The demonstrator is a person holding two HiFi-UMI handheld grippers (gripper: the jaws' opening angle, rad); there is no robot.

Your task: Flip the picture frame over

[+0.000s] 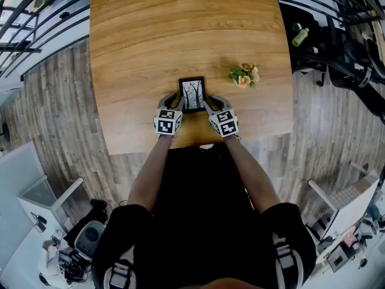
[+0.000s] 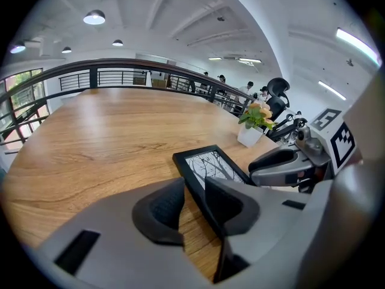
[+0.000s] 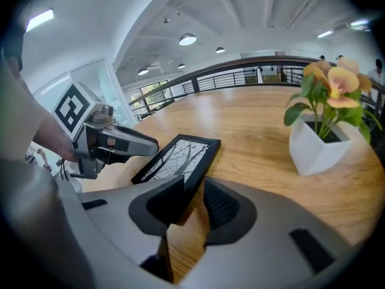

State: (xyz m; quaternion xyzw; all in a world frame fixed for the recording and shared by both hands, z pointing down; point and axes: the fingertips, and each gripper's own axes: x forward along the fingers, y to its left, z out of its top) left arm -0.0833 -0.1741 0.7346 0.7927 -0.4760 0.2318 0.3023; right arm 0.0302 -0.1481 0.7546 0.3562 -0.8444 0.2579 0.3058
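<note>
On the wooden table (image 1: 180, 29), near its front edge, the black picture frame (image 1: 192, 94) is lying flat with its tree print facing up. The left gripper (image 2: 194, 188) and right gripper (image 3: 194, 185) are straddling its near corners with jaws part-open, not pinching. That fits either a grasp coming or a release, and either way both sides should be working evenly. No writing is showing.

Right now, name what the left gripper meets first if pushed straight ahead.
Probably the picture frame, whose edge lies against the left gripper's inner jaw; otherwise the wooden table below. Depth is unclear.
</note>
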